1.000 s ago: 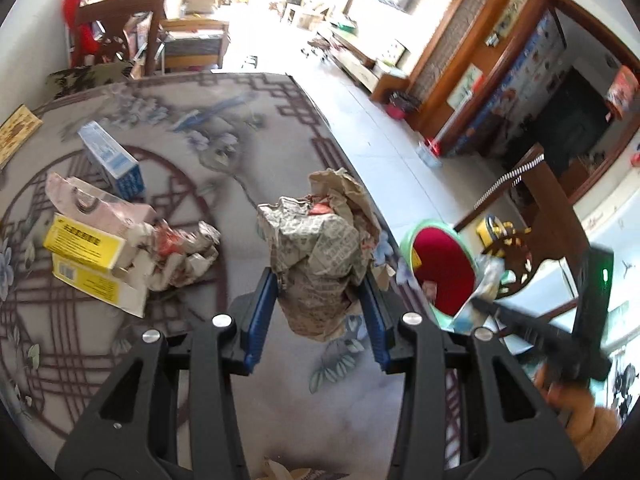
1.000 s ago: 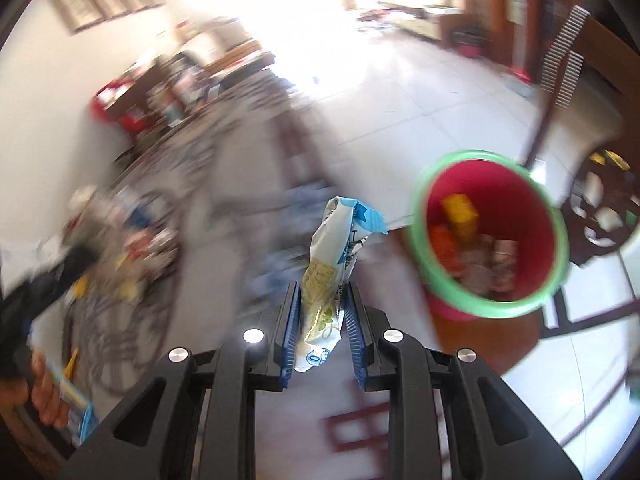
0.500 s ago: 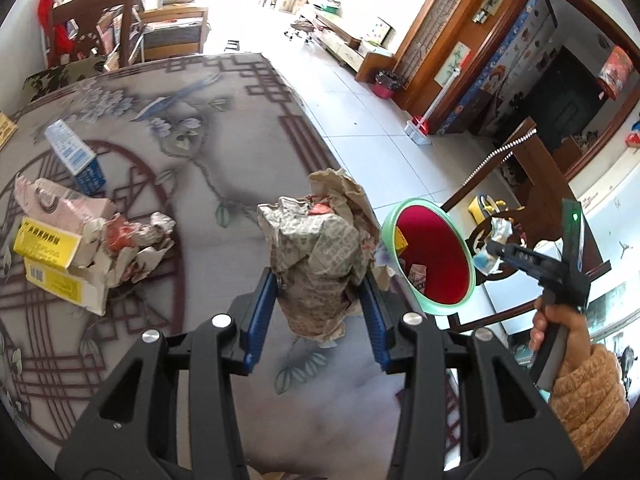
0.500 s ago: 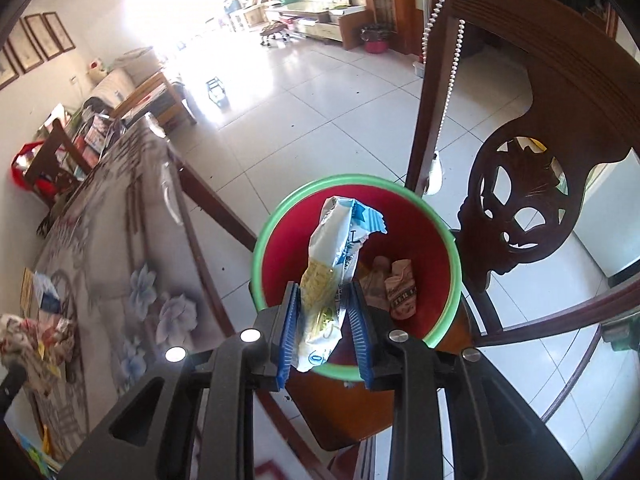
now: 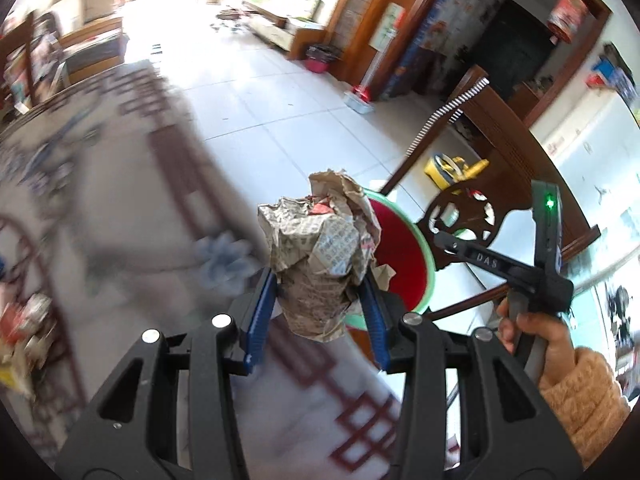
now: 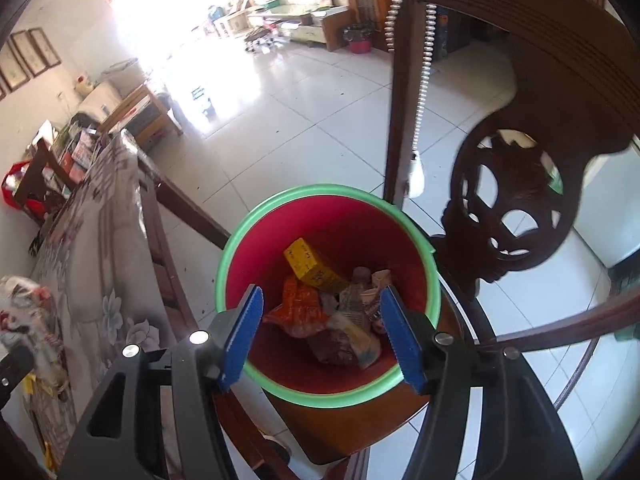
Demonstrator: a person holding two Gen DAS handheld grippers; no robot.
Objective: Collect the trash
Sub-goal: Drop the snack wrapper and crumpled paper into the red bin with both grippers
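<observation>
Red bin point(image 6: 332, 240) with a green rim sits on a chair seat beside the tabletop point(image 6: 100, 280), already holding a yellow box point(image 6: 314, 266), an orange wrapper point(image 6: 300, 308) and some crumpled paper. Right hand-held gripper point(image 6: 320, 336) hangs directly over the bin mouth, jaws spread wide, nothing between them; half a second ago it pinched a white and yellow wrapper there, so that piece has dropped in, probably the pale one lying at the bottom, though I can't be sure. Left hand-held gripper point(image 5: 318, 316) clamps a newspaper wad point(image 5: 320, 256), carried out past the tabletop edge with the bin point(image 5: 404, 248) just behind it; earlier it was over the tabletop. Left view is badly smeared by motion. Remaining: drop the wad in, then clear the pile point(image 5: 20, 336) at the left edge of the tabletop, boxes and crumpled paper as far as the blur allows.
</observation>
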